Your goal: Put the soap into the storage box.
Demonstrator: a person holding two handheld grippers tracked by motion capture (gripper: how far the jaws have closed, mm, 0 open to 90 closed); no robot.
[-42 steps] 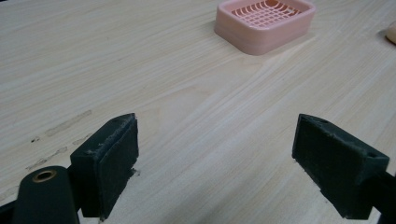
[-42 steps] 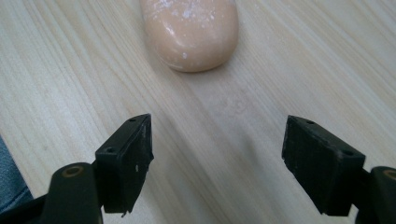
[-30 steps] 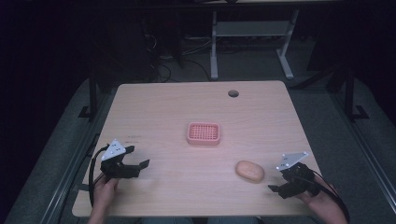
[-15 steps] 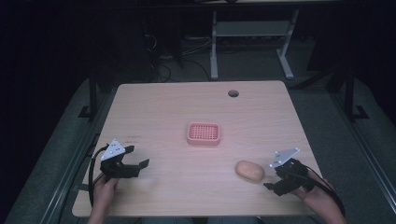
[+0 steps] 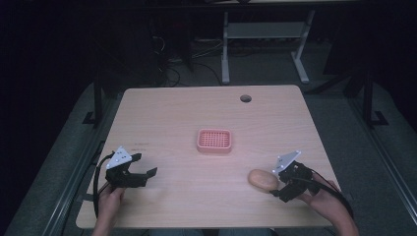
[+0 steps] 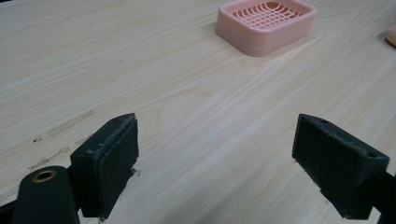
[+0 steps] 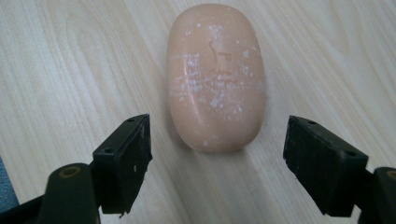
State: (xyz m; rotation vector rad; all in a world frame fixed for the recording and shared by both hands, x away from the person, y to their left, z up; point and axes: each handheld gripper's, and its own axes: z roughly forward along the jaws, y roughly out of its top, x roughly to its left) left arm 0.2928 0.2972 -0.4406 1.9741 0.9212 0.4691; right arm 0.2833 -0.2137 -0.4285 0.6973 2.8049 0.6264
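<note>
High view: a pale wooden table (image 5: 162, 113) is filling the middle of a dark room, and I am standing over it watching a person's hands coming in from the near edge, each one carrying a two-jaw gripper. A pink slotted soap dish (image 5: 214, 140) is sitting at the table's centre. A tan oval bar of soap (image 5: 263, 179) is lying flat on the wood near the front right, well apart from the dish.

The right gripper (image 5: 281, 190) is pointing at the soap from just beside it, jaws spread wide and clasping nothing. In the right gripper view the soap (image 7: 215, 74) is lying lengthwise ahead of the two black pads, its near end reaching about level with their tips; I am not seeing either pad touching it. The left gripper (image 5: 147, 176) is waiting near the front left, also spread wide with nothing between its jaws, and its own view is looking across bare wood toward the dish (image 6: 265, 23).

My judgement of the risks: the bar looks smooth and rounded, so if the pads are closing only on its near tip, it may be squeezed forward and skid away. A pad landing on top of it rather than beside it could push it sideways. Too light a squeeze could let it slip on the way to the dish.
</note>
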